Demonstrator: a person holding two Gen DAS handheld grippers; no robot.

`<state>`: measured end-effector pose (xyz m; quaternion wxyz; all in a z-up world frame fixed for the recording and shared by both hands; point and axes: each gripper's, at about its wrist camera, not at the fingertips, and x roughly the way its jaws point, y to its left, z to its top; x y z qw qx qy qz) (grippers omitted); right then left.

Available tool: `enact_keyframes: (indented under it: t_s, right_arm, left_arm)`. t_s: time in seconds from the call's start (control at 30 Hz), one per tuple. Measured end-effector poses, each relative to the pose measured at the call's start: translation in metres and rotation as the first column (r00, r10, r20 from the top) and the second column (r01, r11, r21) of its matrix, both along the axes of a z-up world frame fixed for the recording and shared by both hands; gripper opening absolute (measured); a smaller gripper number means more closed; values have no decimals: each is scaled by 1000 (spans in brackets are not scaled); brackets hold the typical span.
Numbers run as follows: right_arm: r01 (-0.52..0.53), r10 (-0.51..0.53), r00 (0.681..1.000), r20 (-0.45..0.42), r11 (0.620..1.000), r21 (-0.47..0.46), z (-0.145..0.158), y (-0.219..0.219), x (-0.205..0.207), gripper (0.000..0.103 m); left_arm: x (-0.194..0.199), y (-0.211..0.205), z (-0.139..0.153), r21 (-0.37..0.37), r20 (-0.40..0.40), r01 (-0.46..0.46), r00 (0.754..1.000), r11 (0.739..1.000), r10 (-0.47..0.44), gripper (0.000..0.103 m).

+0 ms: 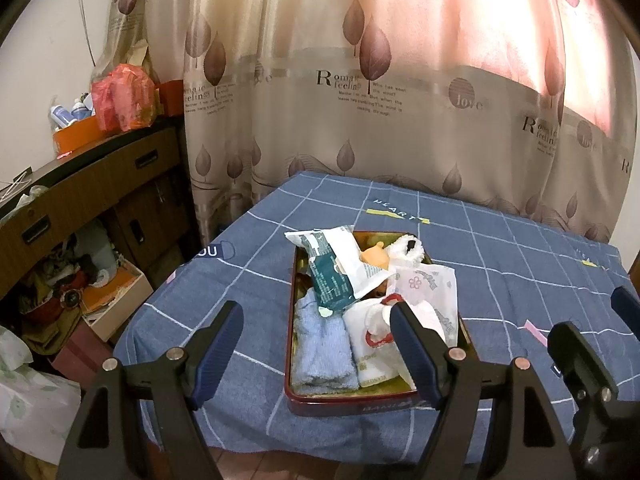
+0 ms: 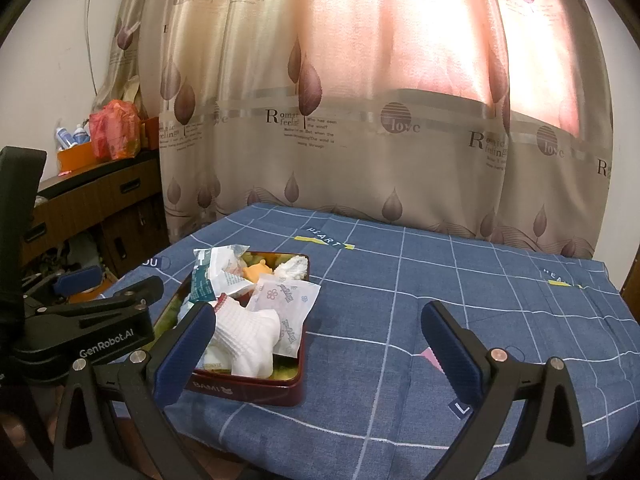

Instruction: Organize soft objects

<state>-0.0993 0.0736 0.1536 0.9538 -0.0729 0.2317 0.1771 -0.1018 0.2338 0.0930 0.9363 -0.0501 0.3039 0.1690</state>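
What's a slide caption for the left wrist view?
Open left gripper hovers before a red tin packed with a blue towel, packets and white cloths on a blue checked tablecloth.

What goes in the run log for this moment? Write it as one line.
left tongs: open, empty | right tongs: open, empty | dark red rectangular metal tin: full of soft items | blue checked tablecloth: otherwise bare

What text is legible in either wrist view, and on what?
"GenRobot.AI": black body of the left gripper
"BAMI", rest hidden: front wall of the dark red metal tin
"Romantic feeling", partly folded away, and "love": beige leaf-print curtain
"HEART": blue grid-pattern tablecloth
"OU", cut off: same tablecloth, left edge
Curtain small print, white floral sachet and teal-and-white packet: too blurred to read.
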Motion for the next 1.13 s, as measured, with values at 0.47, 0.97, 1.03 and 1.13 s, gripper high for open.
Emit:
enact_keyframes:
  t_s: [0.47, 0.97, 1.03, 1.13]
  right_arm:
    - [1, -1, 1000, 0, 1000, 0, 0, 0, 0, 102]
    - [4, -4, 1000, 2, 1000, 9, 1, -12, -1, 102]
    - [15, -15, 1000, 4, 1000, 12, 1, -19, 2, 102]
    - [48, -48, 999, 0, 999, 9, 1, -36, 12, 102]
  left_arm:
    - [6, -5, -6, 0, -33, 30, 999, 1000, -30, 79]
    - [4, -20, -5, 55, -7, 73, 997, 996, -72, 83]
    - [4, -22, -4, 64, -8, 71, 997, 995, -71, 83]
    - [5, -24, -5, 67, -21, 73, 997, 995, -72, 83]
